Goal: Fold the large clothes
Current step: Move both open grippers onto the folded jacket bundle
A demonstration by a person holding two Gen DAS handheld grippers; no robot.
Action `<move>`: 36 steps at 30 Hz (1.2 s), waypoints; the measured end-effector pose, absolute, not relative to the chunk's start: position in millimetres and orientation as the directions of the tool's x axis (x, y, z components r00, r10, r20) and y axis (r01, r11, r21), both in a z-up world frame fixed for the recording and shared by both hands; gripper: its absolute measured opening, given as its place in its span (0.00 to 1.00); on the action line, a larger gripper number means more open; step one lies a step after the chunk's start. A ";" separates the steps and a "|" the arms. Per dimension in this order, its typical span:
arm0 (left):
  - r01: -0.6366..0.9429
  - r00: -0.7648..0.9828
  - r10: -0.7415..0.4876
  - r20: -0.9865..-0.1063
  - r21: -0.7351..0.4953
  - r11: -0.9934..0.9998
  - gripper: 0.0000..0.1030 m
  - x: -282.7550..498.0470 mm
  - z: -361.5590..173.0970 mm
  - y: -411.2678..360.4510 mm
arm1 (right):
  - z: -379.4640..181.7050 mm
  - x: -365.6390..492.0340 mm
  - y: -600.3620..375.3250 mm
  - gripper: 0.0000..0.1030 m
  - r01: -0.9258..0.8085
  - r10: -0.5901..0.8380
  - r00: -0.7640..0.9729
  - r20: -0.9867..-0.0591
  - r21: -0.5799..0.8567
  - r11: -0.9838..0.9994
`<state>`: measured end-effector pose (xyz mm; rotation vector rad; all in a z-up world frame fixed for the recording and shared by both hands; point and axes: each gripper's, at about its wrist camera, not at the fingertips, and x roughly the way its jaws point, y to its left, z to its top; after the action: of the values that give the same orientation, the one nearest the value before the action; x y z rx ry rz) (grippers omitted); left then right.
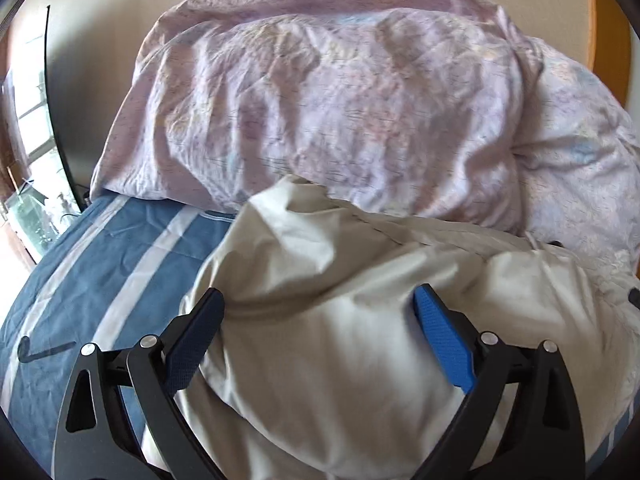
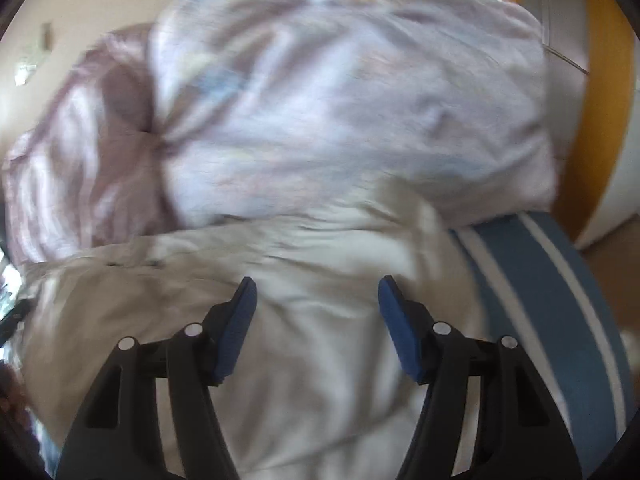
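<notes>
On the blue white-striped bed sheet (image 1: 80, 264), before the heaped lilac duvet (image 1: 320, 100), the crumpled pale beige garment (image 1: 340, 300) stretches left-right under the left gripper (image 1: 318, 310) and right gripper (image 2: 318, 300), both wide open, holding nothing.

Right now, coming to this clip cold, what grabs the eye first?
A crumpled beige garment fills the foreground, lying on a blue bedsheet with white stripes. Behind it a big pale pink patterned duvet is heaped against the wall. Both the left gripper and the right gripper are open above the garment, gripping nothing; the right view is motion-blurred.
</notes>
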<state>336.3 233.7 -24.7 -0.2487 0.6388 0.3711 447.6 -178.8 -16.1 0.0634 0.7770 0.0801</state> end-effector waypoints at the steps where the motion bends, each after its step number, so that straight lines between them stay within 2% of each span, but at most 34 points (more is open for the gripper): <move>1: -0.421 0.734 0.273 -0.622 -0.101 0.901 0.94 338.6 -27.0 234.6 | -24.9 450.1 -182.1 0.61 -0.031 0.085 0.691 -0.717 0.089 0.996; 4: -0.454 0.705 0.297 -0.644 -0.089 0.886 0.95 347.4 -37.5 242.9 | -48.2 466.8 -184.6 0.61 0.004 0.062 0.637 -0.768 0.084 0.996; 8: -0.513 0.671 0.313 -0.672 -0.118 0.850 0.99 354.4 -50.2 265.1 | -64.3 476.0 -184.6 0.65 0.021 0.041 0.621 -0.783 0.069 0.997; 12: -0.530 0.679 0.187 -0.710 -0.299 0.793 0.99 354.4 -70.1 295.9 | -74.4 483.4 -187.1 0.68 0.041 0.051 0.621 -0.782 0.098 0.994; 16: -0.525 0.670 0.224 -0.707 -0.239 0.817 0.99 353.2 -65.9 287.1 | -74.0 483.7 -187.3 0.68 0.041 0.039 0.612 -0.790 0.081 0.996; 18: -0.507 0.688 0.202 -0.697 -0.262 0.821 0.99 340.3 -59.7 287.0 | -60.2 470.2 -204.8 0.68 0.076 0.102 0.621 -0.777 0.189 0.979; 20: -0.481 0.723 0.167 -0.670 -0.315 0.818 0.99 318.6 -51.5 291.3 | -45.0 445.8 -239.6 0.69 0.128 0.195 0.659 -0.726 0.363 0.923; 22: -0.458 0.753 0.129 -0.646 -0.372 0.807 0.99 295.8 -44.4 299.6 | -33.9 422.1 -269.2 0.71 0.191 0.206 0.688 -0.696 0.448 0.874; 23: -0.449 0.766 0.106 -0.634 -0.410 0.794 0.99 279.3 -41.0 306.3 | -29.7 414.2 -281.0 0.75 0.216 0.197 0.696 -0.690 0.463 0.860; 26: -0.427 0.791 0.036 -0.610 -0.509 0.747 0.99 243.8 -40.0 321.2 | -31.2 386.6 -312.3 0.75 0.263 0.229 0.700 -0.677 0.542 0.798; 33: -0.414 0.805 -0.141 -0.577 -0.715 0.564 0.99 185.3 -74.5 335.2 | -77.3 347.0 -326.4 0.75 0.332 0.472 0.606 -0.640 0.743 0.581; 36: -0.400 0.811 -0.195 -0.551 -0.766 0.502 0.99 176.4 -85.9 330.0 | -90.1 343.5 -314.9 0.75 0.353 0.507 0.588 -0.630 0.764 0.540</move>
<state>176.4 330.0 -85.9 -1.0564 0.6420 0.1350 343.5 -314.9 -90.1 1.0407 0.9841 0.1121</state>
